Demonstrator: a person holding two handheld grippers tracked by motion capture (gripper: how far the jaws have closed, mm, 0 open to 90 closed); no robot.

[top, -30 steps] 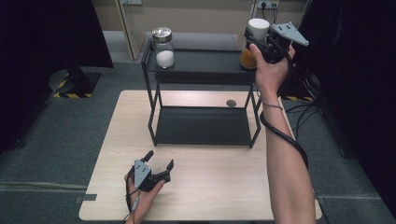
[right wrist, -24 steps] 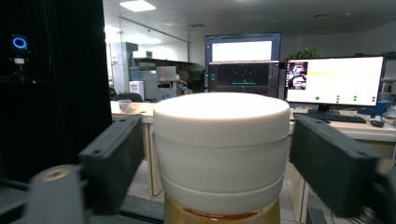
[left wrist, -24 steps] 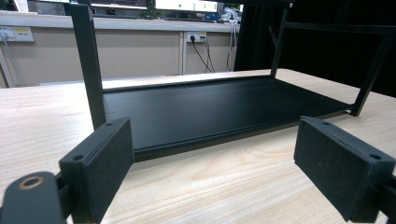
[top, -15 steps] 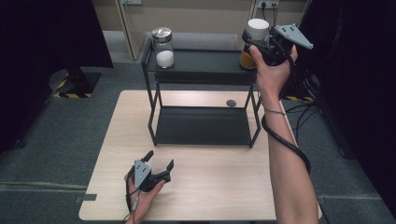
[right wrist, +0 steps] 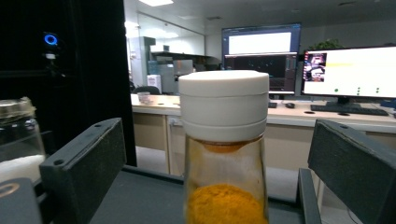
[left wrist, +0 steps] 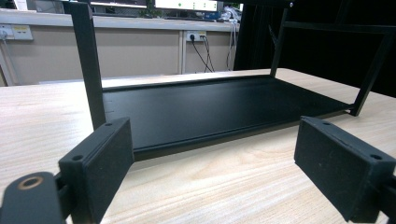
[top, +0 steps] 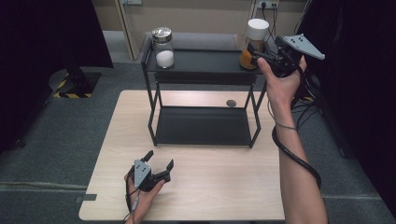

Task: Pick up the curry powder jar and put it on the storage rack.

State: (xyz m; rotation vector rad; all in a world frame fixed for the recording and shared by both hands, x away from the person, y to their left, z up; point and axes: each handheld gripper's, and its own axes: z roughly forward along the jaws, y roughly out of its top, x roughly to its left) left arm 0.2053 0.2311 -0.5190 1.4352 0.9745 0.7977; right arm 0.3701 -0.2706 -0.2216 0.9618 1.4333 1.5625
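One spice jar [top: 252, 44] with white cap, upright at the right end of the black rack's [top: 201, 60] top shelf, right gripper [top: 261, 58] just beside it, jaws wide and off the glass.

Right gripper view: jar [right wrist: 224, 154] sits centred between the two black pads [right wrist: 86, 172], gaps on both sides, not gripped; jaws have just been opening. That view shows orange powder filling the lower part of the glass and a second jar [right wrist: 18, 140] at far left; high view shows that one is a metal-lidded jar [top: 163, 46] holding white grains at the shelf's left end, well apart. Left gripper [top: 156, 169] rests on the wooden table [top: 224, 186] in front of the rack, jaws wide, holding nothing; left gripper view shows the bare lower shelf [left wrist: 210, 109] between its pads.
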